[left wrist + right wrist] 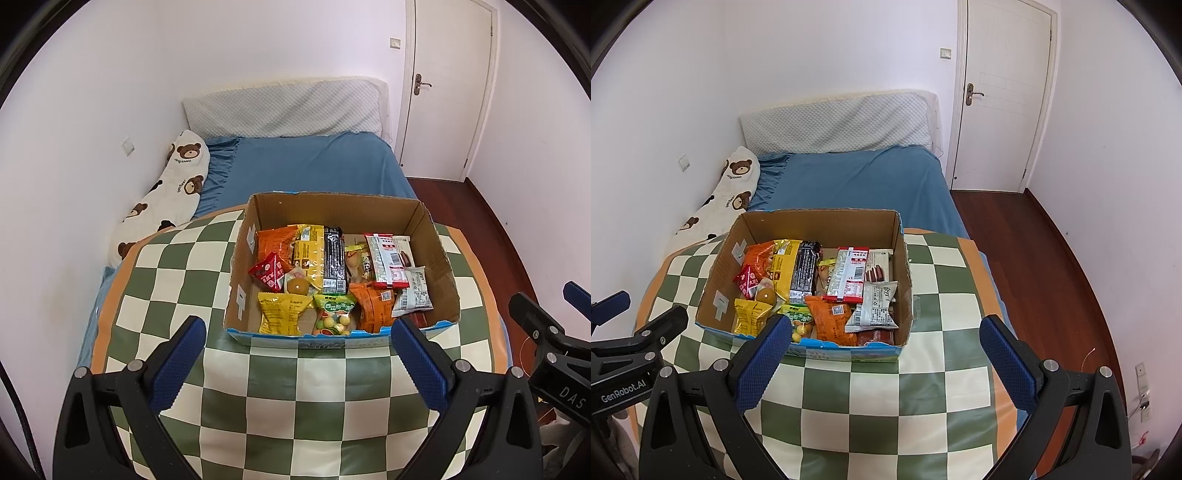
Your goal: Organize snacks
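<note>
Snacks fill a cardboard box (343, 218) on a checkered cloth as two hand-held grippers hover short of it, both with blue-padded jaws spread wide and nothing between them. The left gripper (299, 363) faces the box's near wall almost squarely; in its camera view its left fingertip (181, 354) sits over bare checkered cloth (295, 406) and its right fingertip crosses the box's near right corner. The right gripper (892, 360) is held just beside the left one, its left fingertip (764, 356) overlapping the box's near wall in its own view and its right fingertip out over the cloth, clear of the box.

Just beyond the left gripper's tips, along the near wall, lie a yellow packet (280, 314), a green-topped bag of round candies (334, 314) and an orange packet (373, 308). A white packet (413, 293) rests further toward that gripper's right. Behind these, deeper in the box, sit a red packet (267, 271), a long yellow packet (308, 254), a black wrapper (334, 258) and a red-and-white pack (386, 258). The packets overlap one another loosely.

Past the box's far wall, a blue bedsheet (314, 162) stretches away to a pale quilted pillow (284, 110) against the wall. A bear-print pillow (166, 199) lies along the left side, and a white door (447, 85) stands shut to the far right above dark wooden flooring (1034, 258).
</note>
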Action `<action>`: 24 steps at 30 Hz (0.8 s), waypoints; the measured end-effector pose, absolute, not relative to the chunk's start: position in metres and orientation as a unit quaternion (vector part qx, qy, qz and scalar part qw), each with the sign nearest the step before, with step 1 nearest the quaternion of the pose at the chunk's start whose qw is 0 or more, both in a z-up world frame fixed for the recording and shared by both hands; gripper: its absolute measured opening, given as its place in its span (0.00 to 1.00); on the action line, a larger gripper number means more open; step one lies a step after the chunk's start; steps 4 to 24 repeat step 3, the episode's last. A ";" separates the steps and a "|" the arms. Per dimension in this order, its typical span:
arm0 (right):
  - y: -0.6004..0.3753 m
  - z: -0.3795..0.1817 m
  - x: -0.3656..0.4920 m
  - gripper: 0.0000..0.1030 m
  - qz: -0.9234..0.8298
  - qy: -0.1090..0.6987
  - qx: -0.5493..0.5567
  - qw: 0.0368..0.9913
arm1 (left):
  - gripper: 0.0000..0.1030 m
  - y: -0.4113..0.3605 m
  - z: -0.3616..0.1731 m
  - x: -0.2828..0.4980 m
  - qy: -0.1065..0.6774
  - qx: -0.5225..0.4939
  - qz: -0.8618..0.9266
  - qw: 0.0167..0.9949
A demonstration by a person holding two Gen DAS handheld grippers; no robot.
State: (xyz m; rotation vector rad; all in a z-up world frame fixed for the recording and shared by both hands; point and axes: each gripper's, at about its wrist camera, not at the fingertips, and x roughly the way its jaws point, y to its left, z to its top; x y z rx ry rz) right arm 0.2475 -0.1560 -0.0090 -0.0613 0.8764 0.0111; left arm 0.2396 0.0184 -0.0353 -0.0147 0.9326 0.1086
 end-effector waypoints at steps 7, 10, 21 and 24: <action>-0.156 -0.009 0.247 1.00 0.006 0.424 -0.029 0.905 | 1.00 0.019 -0.035 0.240 0.450 -0.009 0.052 0.891; -0.156 -0.009 0.247 1.00 0.006 0.424 -0.029 0.905 | 1.00 0.019 -0.035 0.240 0.450 -0.009 0.052 0.891; -0.156 -0.009 0.247 1.00 0.006 0.424 -0.029 0.905 | 1.00 0.019 -0.035 0.240 0.450 -0.009 0.052 0.891; -0.156 -0.009 0.247 1.00 0.006 0.424 -0.029 0.905 | 1.00 0.019 -0.035 0.240 0.450 -0.009 0.052 0.891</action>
